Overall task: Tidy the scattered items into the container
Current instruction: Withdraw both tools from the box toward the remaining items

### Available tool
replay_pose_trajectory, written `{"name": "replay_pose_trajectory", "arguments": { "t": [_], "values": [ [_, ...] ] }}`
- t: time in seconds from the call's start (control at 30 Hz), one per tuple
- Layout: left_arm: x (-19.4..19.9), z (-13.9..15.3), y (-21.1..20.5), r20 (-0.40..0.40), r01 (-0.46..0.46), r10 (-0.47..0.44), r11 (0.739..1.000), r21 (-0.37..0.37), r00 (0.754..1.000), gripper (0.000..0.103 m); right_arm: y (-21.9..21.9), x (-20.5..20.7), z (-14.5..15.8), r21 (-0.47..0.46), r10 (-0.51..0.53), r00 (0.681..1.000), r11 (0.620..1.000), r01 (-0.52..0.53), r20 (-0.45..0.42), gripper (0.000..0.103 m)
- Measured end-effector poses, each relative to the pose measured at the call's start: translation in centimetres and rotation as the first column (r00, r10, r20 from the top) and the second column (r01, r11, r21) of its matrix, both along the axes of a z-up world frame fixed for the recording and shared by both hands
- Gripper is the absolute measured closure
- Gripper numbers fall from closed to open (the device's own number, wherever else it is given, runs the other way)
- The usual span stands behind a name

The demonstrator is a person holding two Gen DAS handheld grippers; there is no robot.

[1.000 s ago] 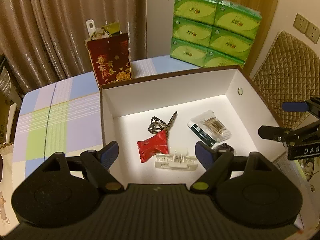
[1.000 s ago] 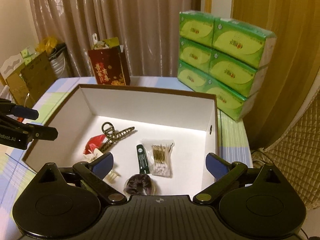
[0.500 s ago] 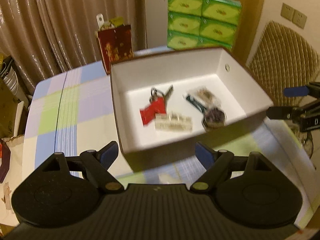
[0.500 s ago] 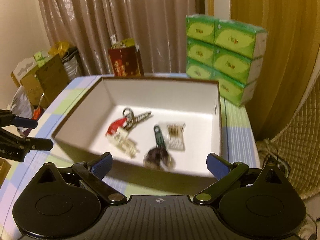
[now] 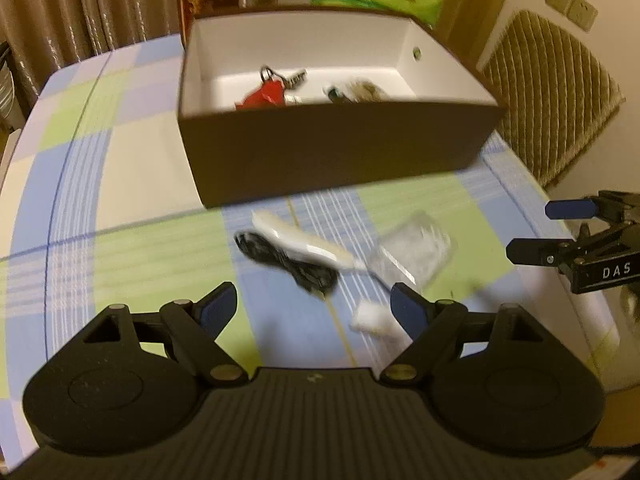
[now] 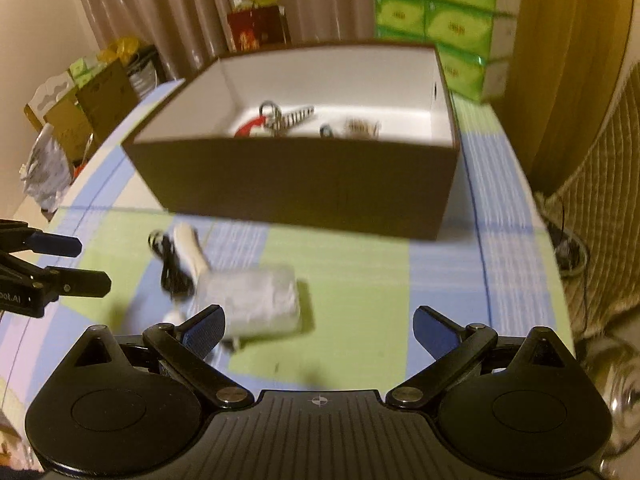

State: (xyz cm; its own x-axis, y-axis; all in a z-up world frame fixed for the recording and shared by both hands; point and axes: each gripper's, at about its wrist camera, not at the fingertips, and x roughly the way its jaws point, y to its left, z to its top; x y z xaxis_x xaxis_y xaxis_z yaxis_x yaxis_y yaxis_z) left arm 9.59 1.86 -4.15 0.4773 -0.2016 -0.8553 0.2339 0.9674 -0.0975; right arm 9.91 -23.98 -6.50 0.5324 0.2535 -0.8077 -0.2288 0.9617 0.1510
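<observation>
Checked table (image 5: 120,184), box (image 5: 332,152), scattered items (image 5: 304,256)

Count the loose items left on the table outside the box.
4: black cord, white packet beside it, clear pouch to its right, small white piece nearest; blurred, more may be hidden.

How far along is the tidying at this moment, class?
Done: a red packet, hair clip and cotton swabs lie in the box. In hand: nothing; both tongs, left and right, are open. Left: black cord, white item, clear packet.
</observation>
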Motion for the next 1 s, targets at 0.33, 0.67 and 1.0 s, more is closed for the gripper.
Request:
{"name": "replay_pose_trajectory", "arguments": {
  "t": [0.33, 0.67, 1.0],
  "values": [
    [-2.6, -1.7, -1.9, 0.007, 0.087, -0.088, 0.994, 0.071, 0.996, 0.023, 0.3, -2.7, -1.8, -0.008, 0.014, 0.999, 1.0, -0.014, -0.05, 0.005],
    [-3.3, -3.3, -2.9, 0.002, 0.142, -0.142, 0.988, 0.06, 0.99, 0.024, -0.6, -2.9, -2.9, -0.02, -0.009, 0.998, 1.0, 0.008, -0.07, 0.005],
    [-2.4, -4.9, -3.7, -0.007, 0.191, -0.191, 0.98, 0.063, 0.982, 0.026, -1.5, -2.6, -4.2, -0.037, -0.001, 0.996, 0.999, -0.002, -0.084, 0.005]
  ]
}}
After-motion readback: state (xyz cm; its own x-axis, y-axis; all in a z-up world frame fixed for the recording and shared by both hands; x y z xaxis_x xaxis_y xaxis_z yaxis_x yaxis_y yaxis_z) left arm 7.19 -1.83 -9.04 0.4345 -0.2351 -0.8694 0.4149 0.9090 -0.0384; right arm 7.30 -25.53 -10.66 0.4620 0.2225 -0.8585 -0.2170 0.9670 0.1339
